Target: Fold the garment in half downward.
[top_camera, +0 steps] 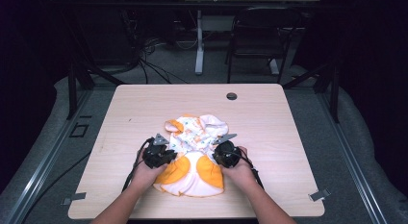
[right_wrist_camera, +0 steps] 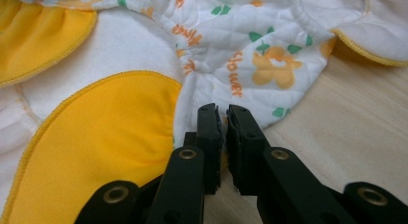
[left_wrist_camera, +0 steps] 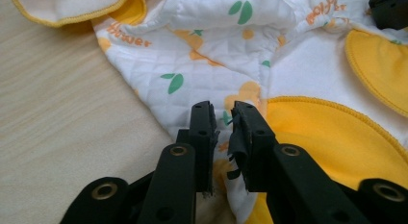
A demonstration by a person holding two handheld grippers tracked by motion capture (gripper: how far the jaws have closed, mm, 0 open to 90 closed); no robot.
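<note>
Near the front of the wooden table (top_camera: 144, 104) lies a quilted white-and-orange baby garment (top_camera: 196, 156), pinched at opposite side edges by the left gripper (left_wrist_camera: 222, 119) and right gripper (right_wrist_camera: 222, 119), probably to spread or fold it evenly. Both gripper views reveal fabric nipped between nearly closed jaws, which the high view cannot resolve.
</note>
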